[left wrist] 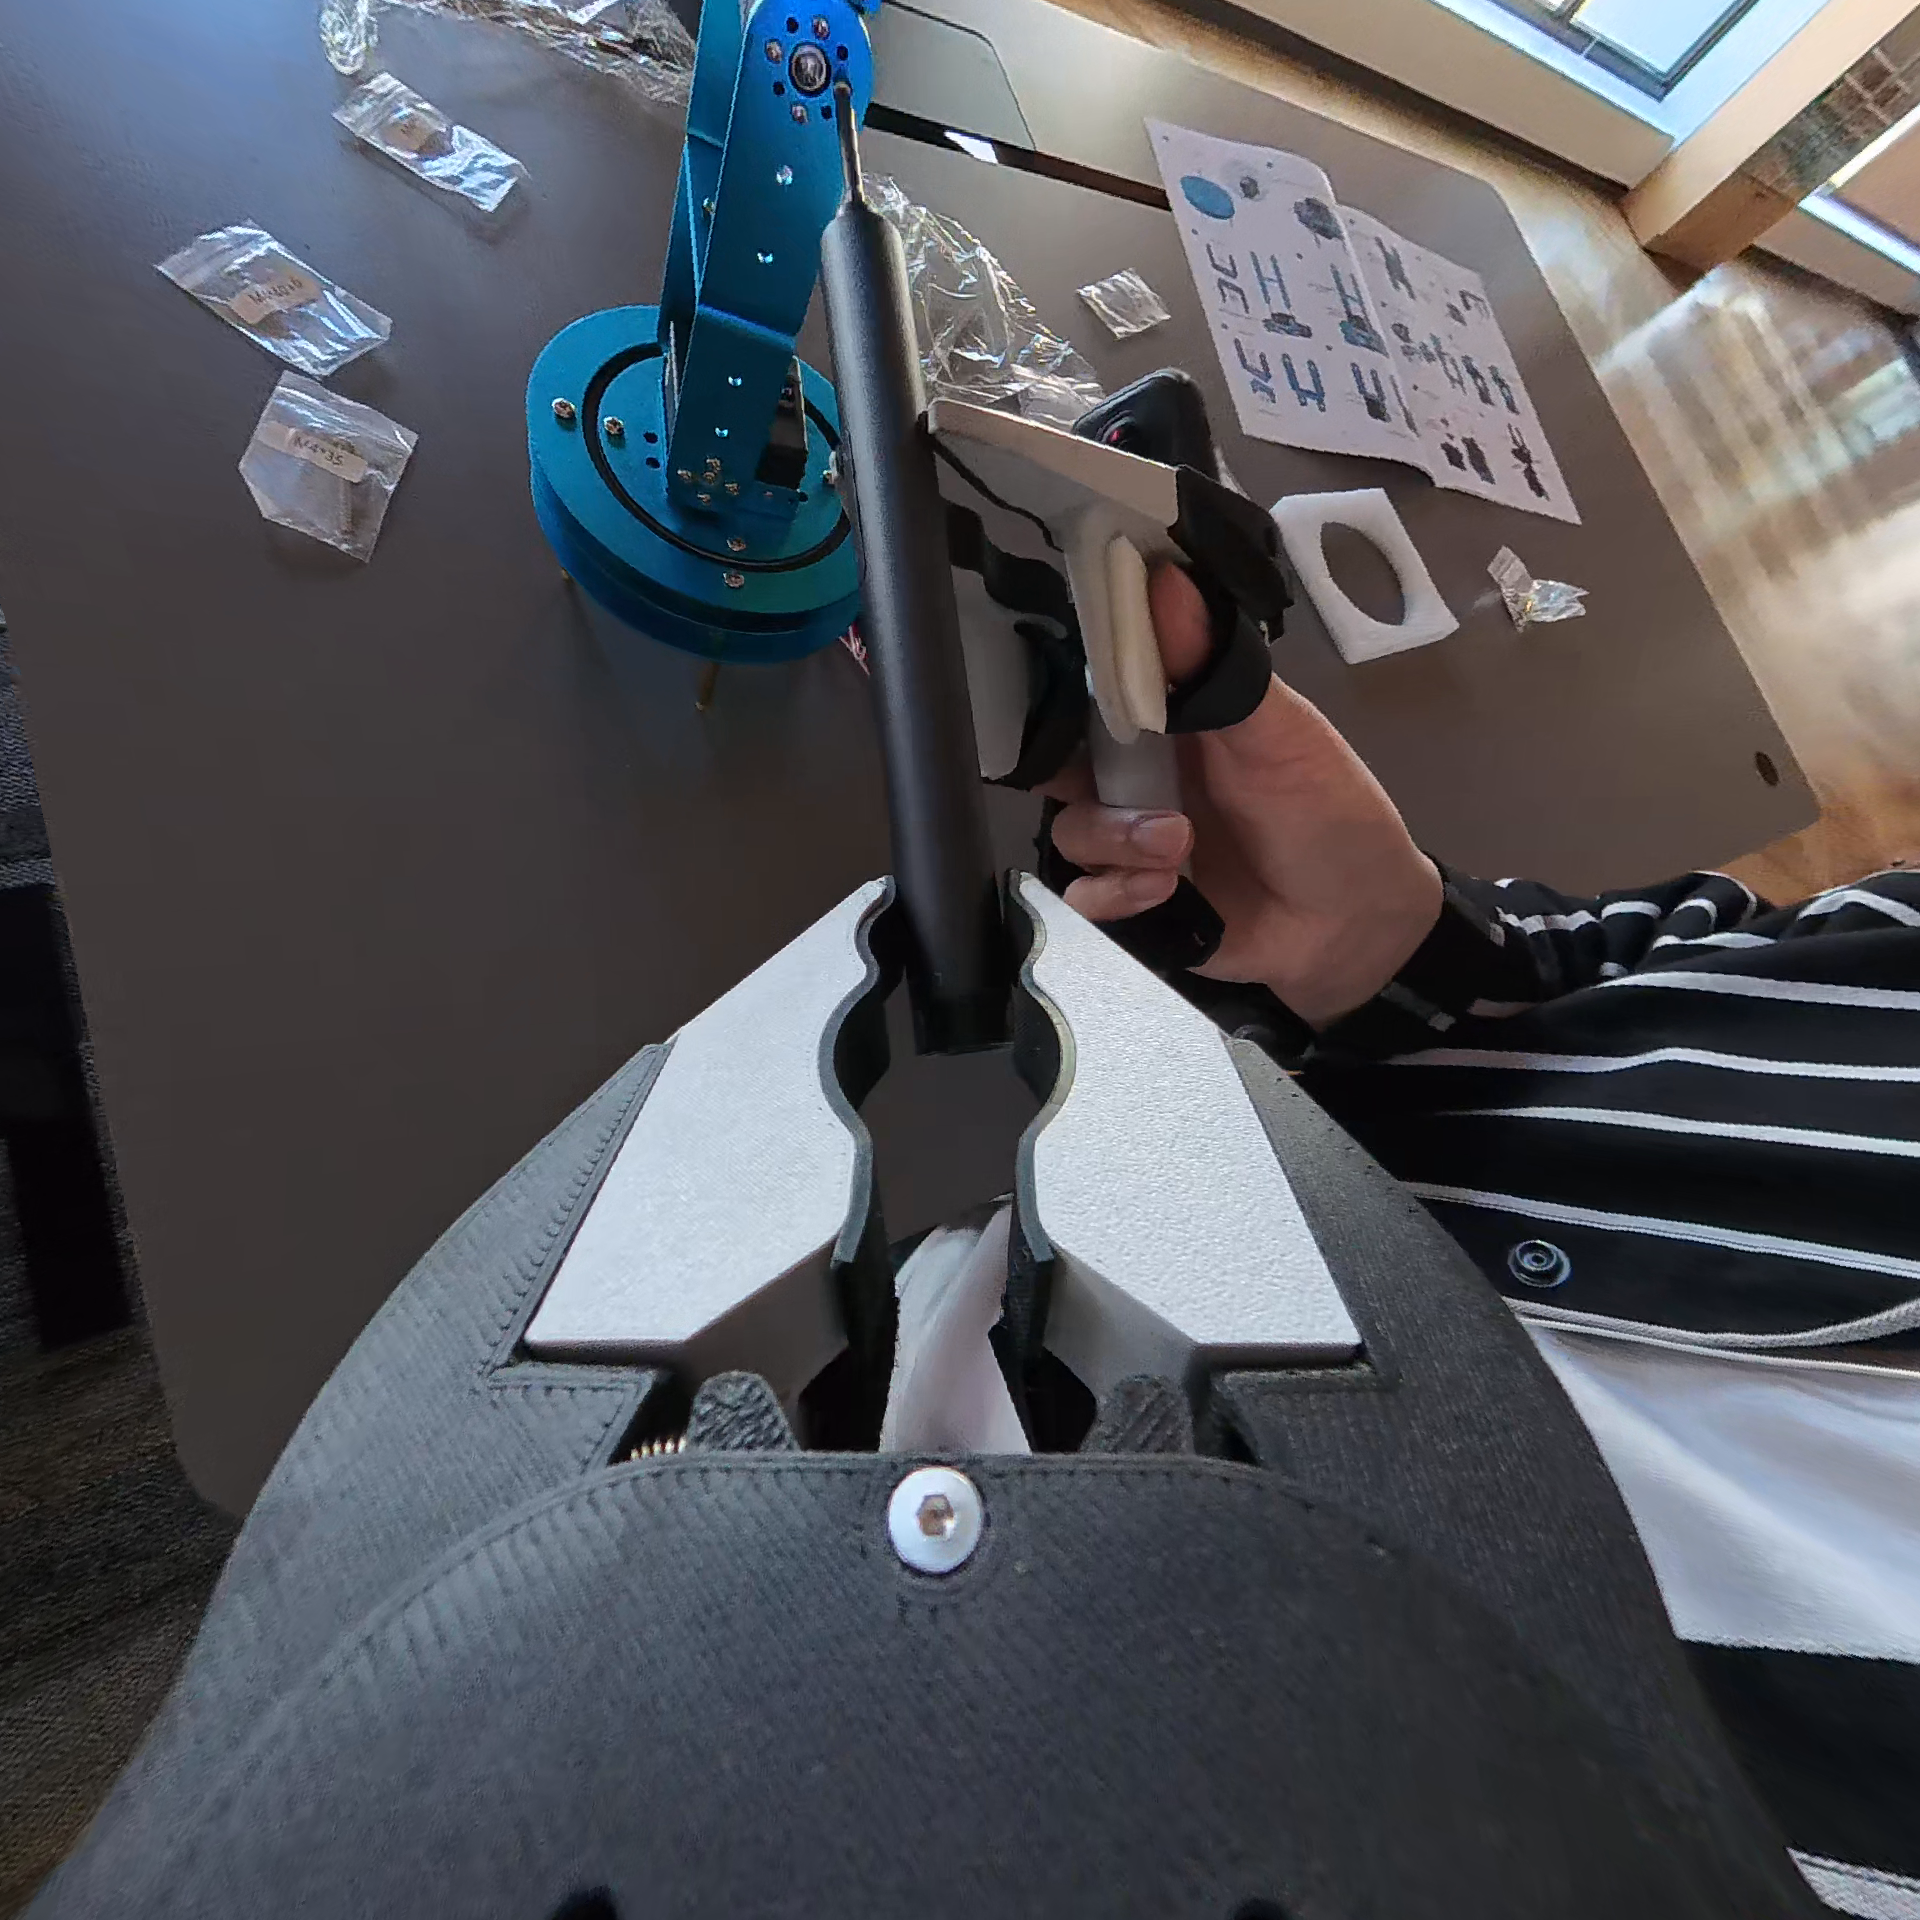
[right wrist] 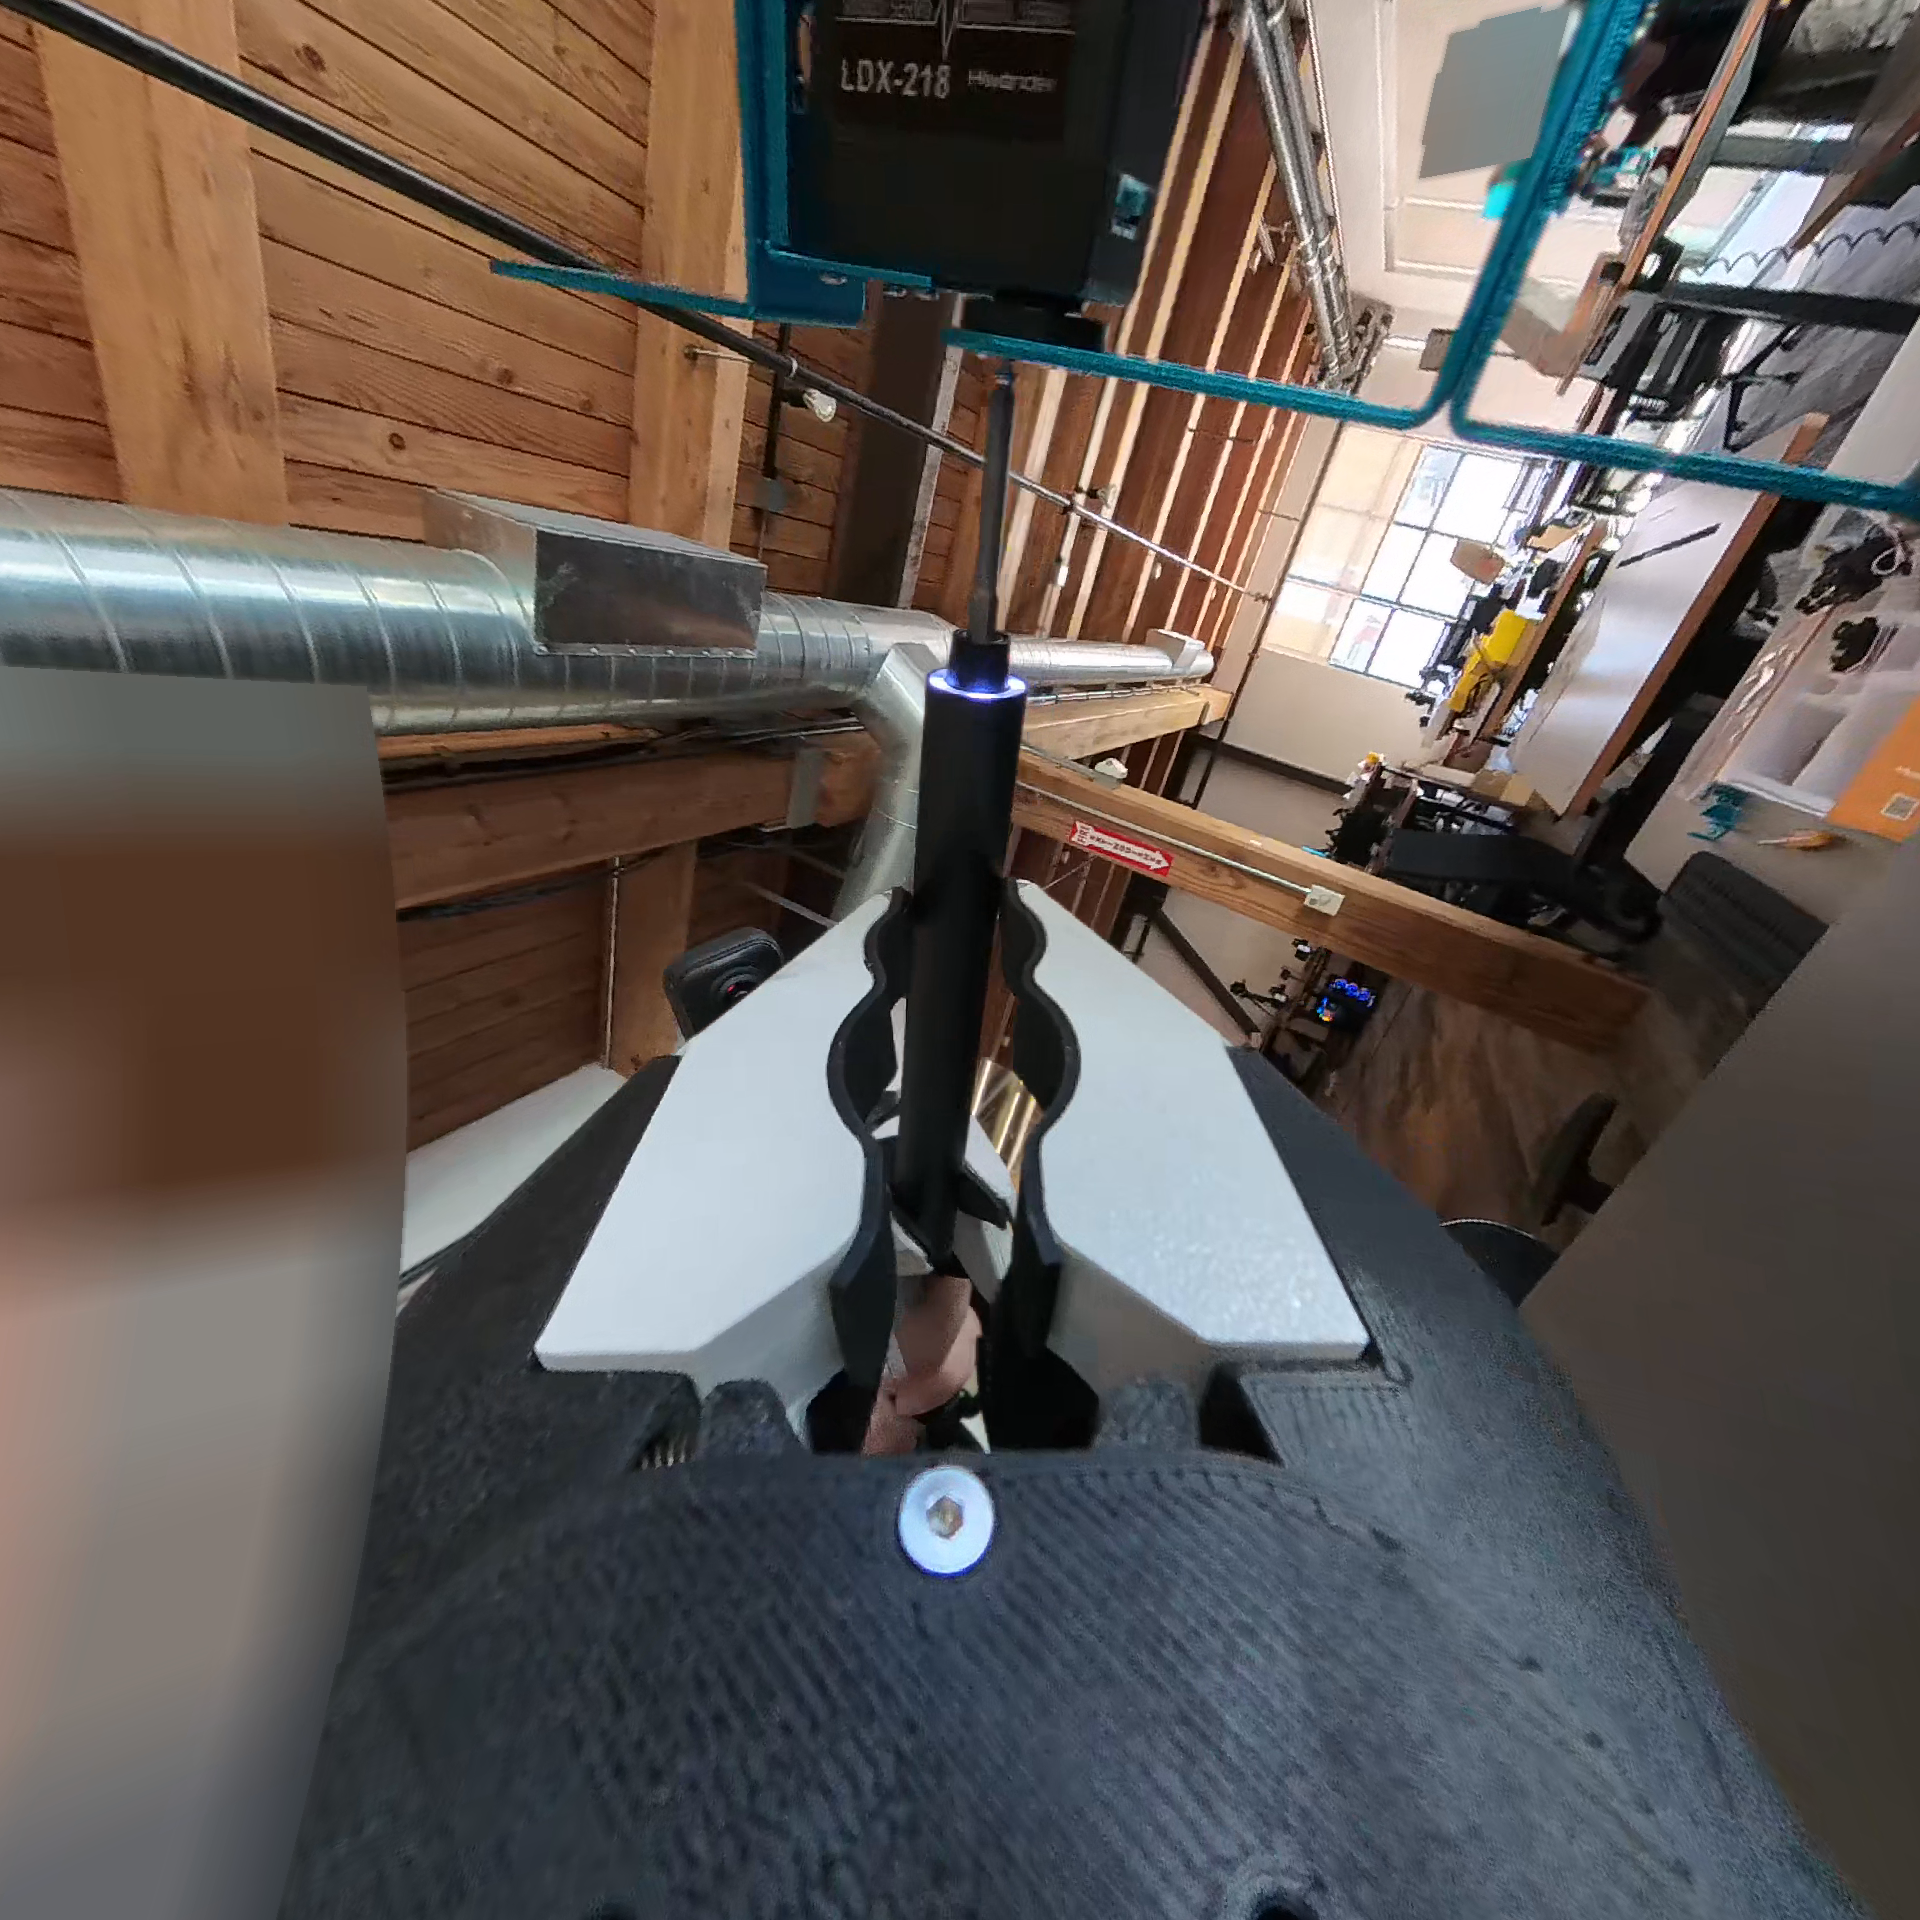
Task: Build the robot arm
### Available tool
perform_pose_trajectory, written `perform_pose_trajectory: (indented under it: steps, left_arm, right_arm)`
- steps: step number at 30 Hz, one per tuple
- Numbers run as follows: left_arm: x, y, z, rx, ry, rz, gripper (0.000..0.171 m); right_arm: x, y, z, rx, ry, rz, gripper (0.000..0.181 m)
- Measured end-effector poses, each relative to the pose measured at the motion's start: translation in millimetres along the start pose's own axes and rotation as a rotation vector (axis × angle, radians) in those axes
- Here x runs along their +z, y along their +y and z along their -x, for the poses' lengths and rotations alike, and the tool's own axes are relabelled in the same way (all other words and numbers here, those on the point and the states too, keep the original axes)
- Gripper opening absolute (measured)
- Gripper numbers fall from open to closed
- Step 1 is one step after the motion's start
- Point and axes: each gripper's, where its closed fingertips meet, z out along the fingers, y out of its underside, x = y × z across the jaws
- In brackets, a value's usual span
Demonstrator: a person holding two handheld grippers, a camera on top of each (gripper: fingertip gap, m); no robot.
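A black electric screwdriver (left wrist: pixel 904 623) points at the top joint of a blue metal robot arm (left wrist: pixel 727 312) that stands on a round blue base (left wrist: pixel 686 540). Its bit (left wrist: pixel 850 135) touches the joint. My left gripper (left wrist: pixel 951 894) is shut on the screwdriver's rear end. My right gripper (left wrist: pixel 925 447), held by a hand (left wrist: pixel 1278 831), clamps the screwdriver's middle. In the right wrist view my right gripper (right wrist: pixel 956 894) is shut on the screwdriver (right wrist: pixel 951 935). Its bit (right wrist: pixel 992 499) reaches up to a blue bracket (right wrist: pixel 1195 374) below a black servo (right wrist: pixel 956 135).
The dark brown table (left wrist: pixel 416 831) holds several small plastic bags of parts (left wrist: pixel 275 296), crumpled clear wrap (left wrist: pixel 977 301), an illustrated instruction sheet (left wrist: pixel 1361 322) and a white foam piece (left wrist: pixel 1361 571). The table's edge (left wrist: pixel 1714 675) runs along the right. A striped sleeve (left wrist: pixel 1662 1039) crosses from the right. The left gripper's tips are roughly 8 centimetres from the right gripper's. To the black servo (right wrist: pixel 956 135): right tips about 10 centimetres, left tips about 20 centimetres.
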Motion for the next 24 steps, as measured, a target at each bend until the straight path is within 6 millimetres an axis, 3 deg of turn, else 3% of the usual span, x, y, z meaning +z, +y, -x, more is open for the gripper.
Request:
perform_pose_trajectory:
  steps: [9, 18, 24]
  left_arm:
    - [5, 2, -3, 0.020, 0.023, 0.008, 0.019]
    - [10, 4, -11, -0.151, 0.218, 0.004, 0.019]
    - [8, 4, -4, -0.099, 0.140, 0.023, 0.018]
  right_arm:
    - [-3, -2, 0, 0.058, -0.089, -0.037, 0.015]
    - [-6, -4, -1, 0.134, -0.214, -0.097, 0.015]
    - [-4, -4, -2, 0.090, -0.189, -0.078, 0.016]
